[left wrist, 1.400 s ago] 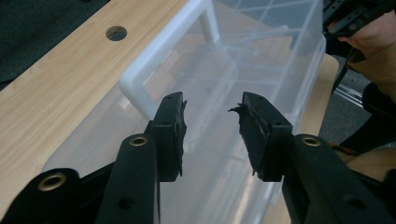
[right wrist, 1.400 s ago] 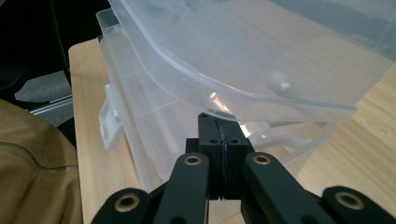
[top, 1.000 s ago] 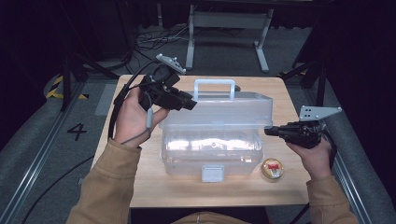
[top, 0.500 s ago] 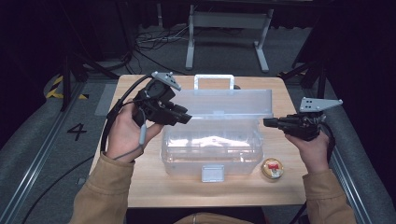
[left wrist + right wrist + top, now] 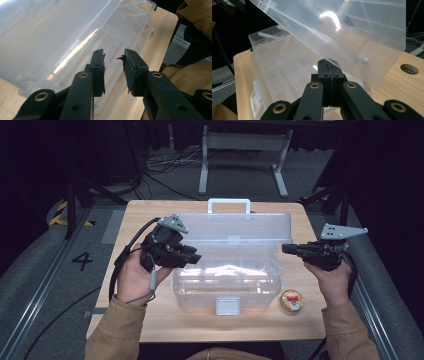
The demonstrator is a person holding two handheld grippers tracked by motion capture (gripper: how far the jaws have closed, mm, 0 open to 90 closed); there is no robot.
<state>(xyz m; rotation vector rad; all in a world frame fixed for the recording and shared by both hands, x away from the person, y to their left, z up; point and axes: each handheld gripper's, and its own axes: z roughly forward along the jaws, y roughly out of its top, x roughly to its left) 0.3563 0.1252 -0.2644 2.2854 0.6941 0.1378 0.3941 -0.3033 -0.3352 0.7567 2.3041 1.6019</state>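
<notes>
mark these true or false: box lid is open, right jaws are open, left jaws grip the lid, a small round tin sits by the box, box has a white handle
1. The clear box has its lid open: true.
2. The right gripper has open jaws: false, they are shut with nothing between them.
3. The left gripper grips the lid: false, its jaws stand apart and hold nothing.
4. A small round tin sits on the table beside the box: true.
5. The lid carries a white handle: true.

The box (image 5: 227, 275) is clear plastic with a white handle (image 5: 229, 204), the counter (image 5: 150, 320) pale wood, both tongs black, and the small round tin (image 5: 292, 300) yellow with red.
</notes>
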